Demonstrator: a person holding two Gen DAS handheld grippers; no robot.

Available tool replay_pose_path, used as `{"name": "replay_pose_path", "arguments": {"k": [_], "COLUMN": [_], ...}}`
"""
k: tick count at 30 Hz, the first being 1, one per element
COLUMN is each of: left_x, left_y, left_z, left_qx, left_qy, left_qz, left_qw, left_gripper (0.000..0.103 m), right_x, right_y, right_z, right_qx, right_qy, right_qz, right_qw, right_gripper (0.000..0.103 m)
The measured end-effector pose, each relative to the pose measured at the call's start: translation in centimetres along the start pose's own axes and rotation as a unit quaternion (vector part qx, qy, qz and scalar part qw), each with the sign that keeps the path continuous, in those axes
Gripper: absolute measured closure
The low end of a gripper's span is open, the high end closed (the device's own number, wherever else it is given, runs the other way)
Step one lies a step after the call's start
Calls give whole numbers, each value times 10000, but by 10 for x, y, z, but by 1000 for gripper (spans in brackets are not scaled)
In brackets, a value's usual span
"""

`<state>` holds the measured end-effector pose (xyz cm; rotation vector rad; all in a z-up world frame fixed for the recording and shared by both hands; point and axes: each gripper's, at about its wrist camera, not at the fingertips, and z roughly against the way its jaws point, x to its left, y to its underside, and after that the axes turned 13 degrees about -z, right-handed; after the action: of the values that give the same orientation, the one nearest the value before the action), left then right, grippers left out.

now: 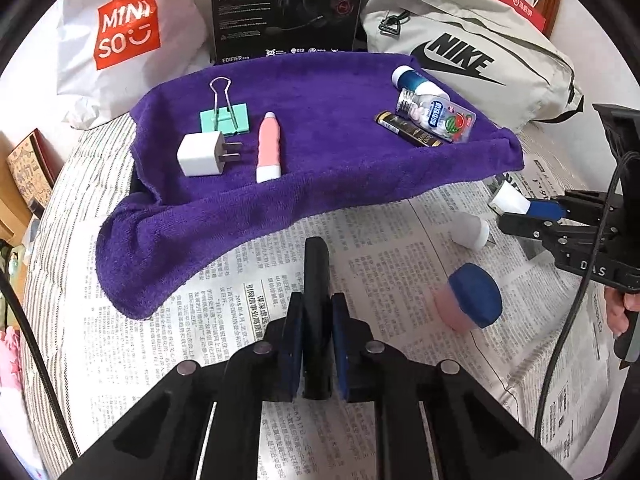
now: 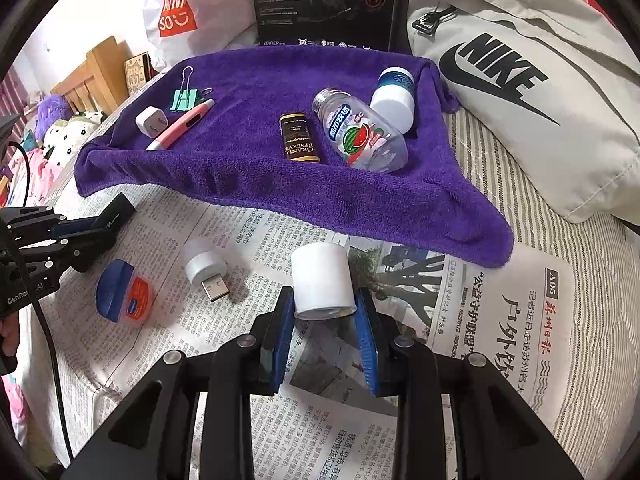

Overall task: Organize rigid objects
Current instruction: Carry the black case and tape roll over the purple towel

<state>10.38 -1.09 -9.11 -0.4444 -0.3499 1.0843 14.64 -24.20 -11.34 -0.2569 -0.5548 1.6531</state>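
Clamped between the left tongs in the left wrist view is a slim black bar, standing up toward twelve o'clock over the newspaper spread on the bed. The bar is judged stiff and light, with flat sides that suit a pinch low on its length, as it is now taken. At three o'clock the right tongs are seen closed on a white cylinder. A blue-lidded pink jar lies on its side at four o'clock; its round wall is judged likely to roll, so the flat lid and base would be the better hold. On the purple towel at eleven o'clock lie a white plug adapter, a green binder clip and a pink pen-shaped thing; at one o'clock, a clear bottle.

In the right wrist view the right tongs are seen pressed on the lower end of the white cylinder, which tilts toward twelve o'clock above the newspaper. It is judged smooth, rigid and light, perhaps slippery, so a grip across the middle of its wall would be steadier. A small white USB light lies at ten o'clock, its domed body best pinched rather than its metal plug. At nine o'clock the left tongs hold the black bar.
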Motion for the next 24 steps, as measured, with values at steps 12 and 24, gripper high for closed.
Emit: {"name": "replay_pose_path", "arguments": {"k": [12, 24], "left_x": [8, 20], "left_y": [-3, -21], "left_z": [8, 30], "left_qx": [-81, -370], "left_qy": [107, 164], "left_qz": [124, 178], "left_qw": [9998, 9990], "left_gripper": [90, 90], "right_x": [-3, 3], "right_y": [1, -5], "right_z": [6, 24], "right_qx": [54, -36], "right_qy": [-232, -357], "right_qz": [-83, -10], "right_qw": [9997, 9994], "right_gripper": [73, 73]}}
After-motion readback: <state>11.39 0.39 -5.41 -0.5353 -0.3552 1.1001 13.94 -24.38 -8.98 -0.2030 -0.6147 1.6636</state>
